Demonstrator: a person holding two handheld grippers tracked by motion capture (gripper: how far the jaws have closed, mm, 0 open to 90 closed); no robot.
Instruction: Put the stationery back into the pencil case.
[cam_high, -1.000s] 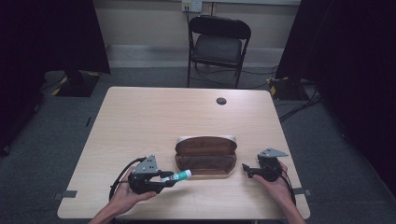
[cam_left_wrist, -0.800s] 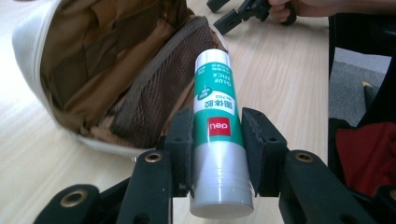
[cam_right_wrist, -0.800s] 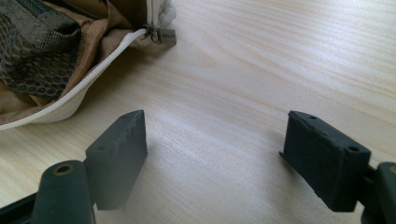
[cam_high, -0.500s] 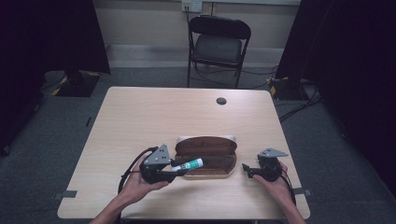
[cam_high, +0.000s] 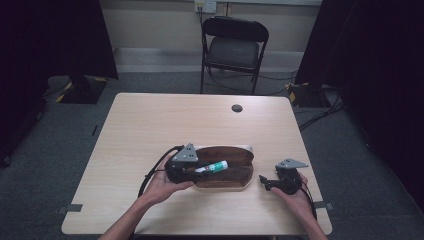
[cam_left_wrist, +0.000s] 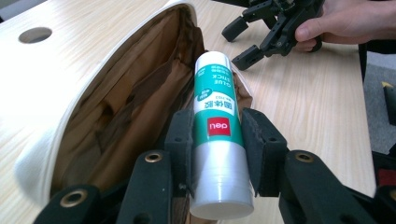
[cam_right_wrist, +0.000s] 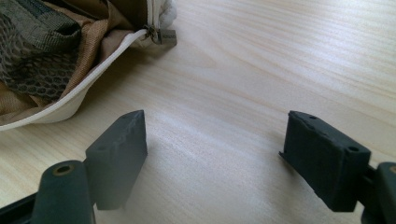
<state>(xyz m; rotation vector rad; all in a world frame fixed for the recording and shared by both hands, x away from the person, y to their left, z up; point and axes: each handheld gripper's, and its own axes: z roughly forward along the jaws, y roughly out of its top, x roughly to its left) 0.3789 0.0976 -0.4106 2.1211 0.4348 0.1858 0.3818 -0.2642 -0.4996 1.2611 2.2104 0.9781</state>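
Over table, left tool clamps glue stick.

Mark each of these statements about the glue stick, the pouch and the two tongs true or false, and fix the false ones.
1. The left tongs grip a glue stick. True.
2. The glue stick's label is red and yellow. False: it is green and white with a small red logo.
3. The right tongs are shut on the pouch's zipper. False: they stand open over bare table, holding nothing.
4. The brown pouch lies open. True.
5. The glue stick points away from the pouch. False: it reaches over the pouch's opening.
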